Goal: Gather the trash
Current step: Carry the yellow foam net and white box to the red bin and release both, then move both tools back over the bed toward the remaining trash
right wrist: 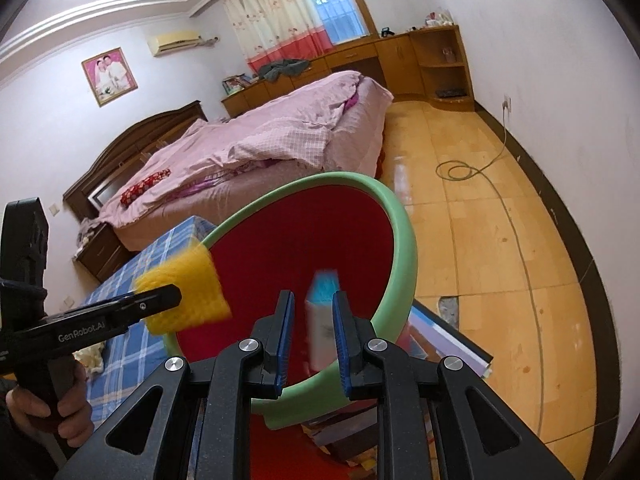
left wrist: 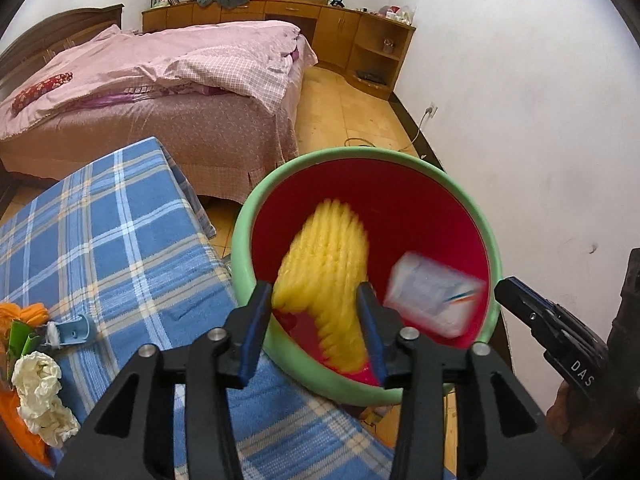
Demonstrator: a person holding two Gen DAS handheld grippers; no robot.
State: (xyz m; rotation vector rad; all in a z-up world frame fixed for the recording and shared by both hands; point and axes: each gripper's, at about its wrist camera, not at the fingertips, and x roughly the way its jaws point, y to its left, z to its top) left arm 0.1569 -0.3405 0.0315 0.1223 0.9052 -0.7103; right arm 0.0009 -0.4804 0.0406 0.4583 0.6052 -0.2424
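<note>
A red bin with a green rim [left wrist: 360, 156] [right wrist: 404, 248] stands against the table edge, its mouth toward both grippers. My left gripper [left wrist: 314, 286] [right wrist: 172, 294] is open over the near rim. A blurred yellow foam net [left wrist: 324, 256] [right wrist: 188, 296] lies loose between its jaws, reaching into the bin. My right gripper [right wrist: 314, 294] [left wrist: 506, 286] stands narrowly open at the rim. A blurred white and blue packet [right wrist: 320, 332] [left wrist: 434, 300] hangs inside the bin just past its fingertips. Red shows between the packet and the left pad.
The table under a blue plaid cloth [left wrist: 120, 232] carries crumpled white tissue [left wrist: 40, 392], orange peel [left wrist: 28, 314] and a pale blue plastic piece [left wrist: 76, 330]. A bed [left wrist: 180, 92] stands beyond. Stacked flat items [right wrist: 448, 336] lie under the bin. A cable [right wrist: 460, 170] crosses the floor.
</note>
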